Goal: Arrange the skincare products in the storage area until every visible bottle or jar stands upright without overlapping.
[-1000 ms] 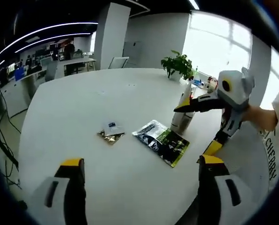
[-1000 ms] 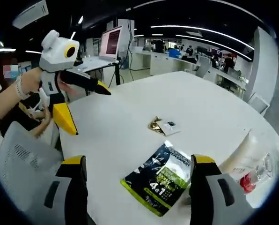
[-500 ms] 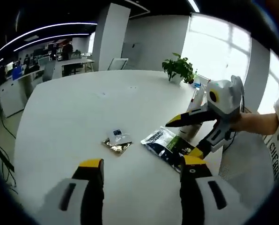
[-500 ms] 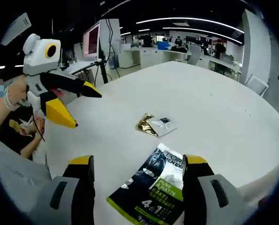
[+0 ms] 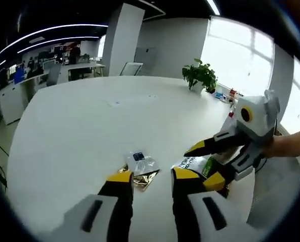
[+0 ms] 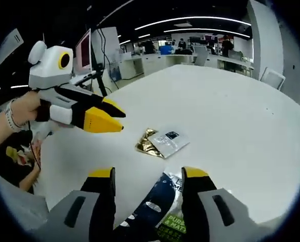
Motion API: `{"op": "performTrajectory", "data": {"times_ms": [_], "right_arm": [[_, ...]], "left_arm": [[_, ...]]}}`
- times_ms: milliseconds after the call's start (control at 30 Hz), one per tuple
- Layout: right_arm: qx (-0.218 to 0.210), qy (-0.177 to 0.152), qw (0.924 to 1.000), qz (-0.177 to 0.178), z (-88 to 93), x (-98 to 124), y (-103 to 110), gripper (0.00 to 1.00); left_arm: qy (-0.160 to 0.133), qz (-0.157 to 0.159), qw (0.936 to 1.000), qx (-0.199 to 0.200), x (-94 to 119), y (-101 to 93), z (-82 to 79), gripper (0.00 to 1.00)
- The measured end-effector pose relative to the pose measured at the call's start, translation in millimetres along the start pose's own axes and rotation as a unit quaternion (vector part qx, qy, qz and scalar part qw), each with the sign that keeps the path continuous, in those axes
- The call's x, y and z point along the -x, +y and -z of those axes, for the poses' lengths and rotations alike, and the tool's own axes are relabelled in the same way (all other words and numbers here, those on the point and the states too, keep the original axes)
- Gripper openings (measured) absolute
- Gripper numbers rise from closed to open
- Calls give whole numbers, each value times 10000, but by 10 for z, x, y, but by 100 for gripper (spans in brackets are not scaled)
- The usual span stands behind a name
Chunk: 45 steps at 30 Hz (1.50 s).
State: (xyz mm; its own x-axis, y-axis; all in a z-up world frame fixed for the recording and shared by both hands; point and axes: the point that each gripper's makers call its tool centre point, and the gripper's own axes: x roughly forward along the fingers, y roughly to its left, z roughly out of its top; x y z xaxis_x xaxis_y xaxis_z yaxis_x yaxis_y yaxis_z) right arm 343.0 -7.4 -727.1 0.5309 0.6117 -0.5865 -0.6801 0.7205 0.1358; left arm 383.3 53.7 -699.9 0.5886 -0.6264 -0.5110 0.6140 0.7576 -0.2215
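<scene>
Both pairs of jaws stand parted and hold nothing; the left gripper [image 5: 149, 177] hangs low over the white worktop [image 5: 79, 126] with its yellow tips just short of the small gold-and-white sachet [image 5: 142, 165]; the right gripper [image 6: 149, 175] straddles the top edge of the dark printed pouch [image 6: 157, 209], which lies flat between its tips; taking the sachet as the landmark, the pouch lies just beside it on the person's side and apart from it; the pouch's long axis runs roughly along the right gripper's jaws, so a grip would probably fall on its end; in the left gripper view the right gripper [image 5: 213, 157] hovers directly over the pouch [image 5: 193, 164]; in the right gripper view the left gripper [image 6: 109, 117] points at the sachet [image 6: 162, 142]; no bottle or jar is identifiable here; a potted plant [image 5: 201, 76] stands far beyond the sachet.
</scene>
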Motion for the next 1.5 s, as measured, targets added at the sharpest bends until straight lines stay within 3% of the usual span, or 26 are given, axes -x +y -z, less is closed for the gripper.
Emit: {"op": "performTrajectory", "data": {"times_ms": [400,567,733,900,1200,1367,1500], "right_arm": [[-333,-29,9994,120,-20,-231,-79,52],[-523,-162,9980,327,-79,-295,-168,48],[-527,-173,9975,448,-106,-395,-247,45],[-579,-131,9965,586,-54,-417,-311,43],[-1174,-336,9904,655,-93,-485,-396,41],[-1324,-381,9883,649,-113,-520,-400,40],[-1568,-474,9845,625,-122,-561,-441,38]], "left_arm": [[173,-120,9998,71,-323,160,88,6],[259,-183,9994,104,-388,181,146,1],[342,-230,9990,145,-469,284,168,0],[403,-243,9988,157,-469,267,214,0],[615,-244,9978,-74,-488,260,324,0],[688,-477,9957,-409,-484,324,317,0],[731,-490,9949,-498,-491,357,327,0]]}}
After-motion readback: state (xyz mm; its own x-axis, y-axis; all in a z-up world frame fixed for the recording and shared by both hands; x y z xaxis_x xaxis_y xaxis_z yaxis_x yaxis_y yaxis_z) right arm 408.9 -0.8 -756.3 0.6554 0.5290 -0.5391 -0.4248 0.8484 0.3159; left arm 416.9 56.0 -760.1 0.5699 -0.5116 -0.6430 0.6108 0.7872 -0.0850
